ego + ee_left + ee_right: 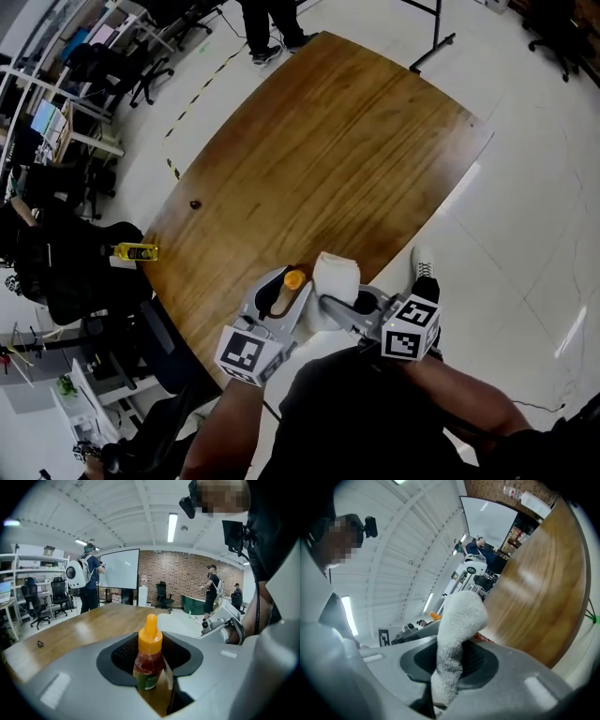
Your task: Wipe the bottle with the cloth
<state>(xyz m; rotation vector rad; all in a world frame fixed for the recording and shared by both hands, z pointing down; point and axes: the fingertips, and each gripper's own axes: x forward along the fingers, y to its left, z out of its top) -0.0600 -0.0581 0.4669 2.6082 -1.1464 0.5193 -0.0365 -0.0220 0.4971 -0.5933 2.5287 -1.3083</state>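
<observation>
Bottle (149,660), small with an orange cap (150,634), stands upright between the jaws of the left tool (277,298), which are partly closed and clamped on its body. It is held at the near edge of the surface (328,141). The right tool (347,305) is closed tight on a white cloth (459,620), whose rounded end bulges out past the jaws, just beside the bottle's cap; contact cannot be told.

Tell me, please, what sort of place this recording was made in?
Probably an open-plan office or lab workspace: there is a whiteboard, wheeled office chairs and a large wooden table.
</observation>
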